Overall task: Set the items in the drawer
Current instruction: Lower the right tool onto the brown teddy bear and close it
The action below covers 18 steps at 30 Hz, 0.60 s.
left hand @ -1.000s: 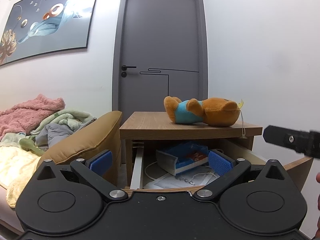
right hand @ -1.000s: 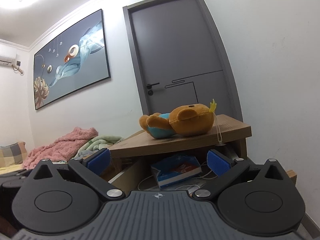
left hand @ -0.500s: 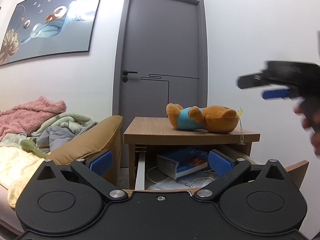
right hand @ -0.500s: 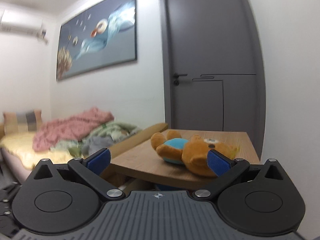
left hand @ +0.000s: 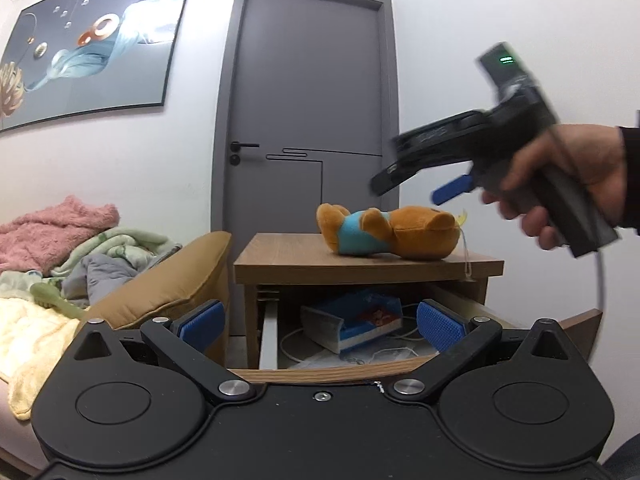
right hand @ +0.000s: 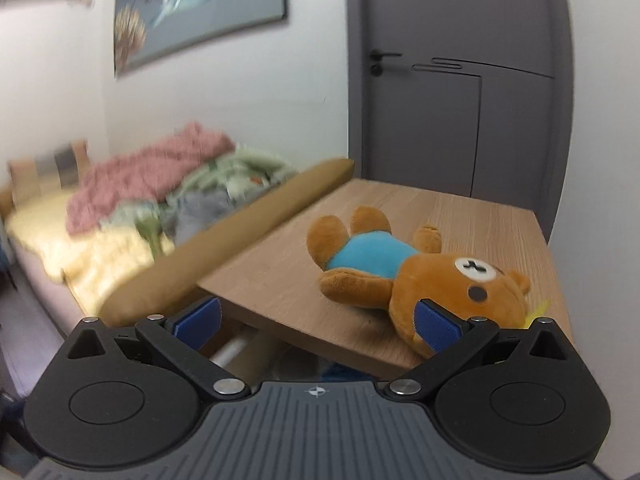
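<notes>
A: The right gripper (left hand: 424,188) hung above the plush bear (left hand: 390,234), jaws spread and gripping nothing, presumably lining up a pick.

B: And the bear lay on its back on the nightstand top (right hand: 472,220), not yet in the drawer (left hand: 576,322).

A: That drawer stood pulled open below, a blue box (left hand: 356,322) inside. The left gripper (left hand: 320,324) waited low before it, spread wide, empty.

B: The right view was blurred, so the exact gap was hard to judge.

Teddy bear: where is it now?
The bear lies on its back on the nightstand top, above the open drawer, just ahead of the right tool.
</notes>
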Each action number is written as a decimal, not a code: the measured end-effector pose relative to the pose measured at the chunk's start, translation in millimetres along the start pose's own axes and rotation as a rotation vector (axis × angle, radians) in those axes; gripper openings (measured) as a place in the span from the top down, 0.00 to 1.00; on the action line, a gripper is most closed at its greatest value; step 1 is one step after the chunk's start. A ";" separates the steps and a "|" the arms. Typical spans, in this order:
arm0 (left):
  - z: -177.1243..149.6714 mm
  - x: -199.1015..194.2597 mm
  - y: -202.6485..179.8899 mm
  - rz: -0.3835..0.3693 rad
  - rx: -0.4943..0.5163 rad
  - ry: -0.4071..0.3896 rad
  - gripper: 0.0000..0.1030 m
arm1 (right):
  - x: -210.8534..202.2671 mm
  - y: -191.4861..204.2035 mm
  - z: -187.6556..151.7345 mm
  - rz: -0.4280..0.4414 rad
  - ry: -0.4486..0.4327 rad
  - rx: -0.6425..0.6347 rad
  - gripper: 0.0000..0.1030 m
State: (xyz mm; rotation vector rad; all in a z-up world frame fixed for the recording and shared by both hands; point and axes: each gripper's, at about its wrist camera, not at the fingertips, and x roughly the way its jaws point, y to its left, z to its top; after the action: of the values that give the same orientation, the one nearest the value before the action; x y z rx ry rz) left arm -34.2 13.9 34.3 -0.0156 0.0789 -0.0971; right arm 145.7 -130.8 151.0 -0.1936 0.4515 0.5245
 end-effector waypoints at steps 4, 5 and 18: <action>-0.9 0.3 -4.9 -0.025 -0.009 0.005 0.01 | 25.8 -6.2 15.9 -0.103 0.031 -0.114 0.00; -1.3 0.5 -6.3 -0.030 -0.010 0.008 0.01 | 31.3 -8.2 20.6 -0.112 0.034 -0.129 0.00; -5.1 3.7 -24.1 -0.101 -0.067 0.016 0.01 | 109.0 -10.4 38.5 -0.159 0.189 -0.233 0.00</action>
State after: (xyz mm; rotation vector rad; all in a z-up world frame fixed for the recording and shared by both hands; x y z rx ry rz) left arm -33.2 -10.5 29.4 -0.0859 0.0972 -0.1952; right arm 249.2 -80.7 135.3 -0.5020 0.5533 0.4034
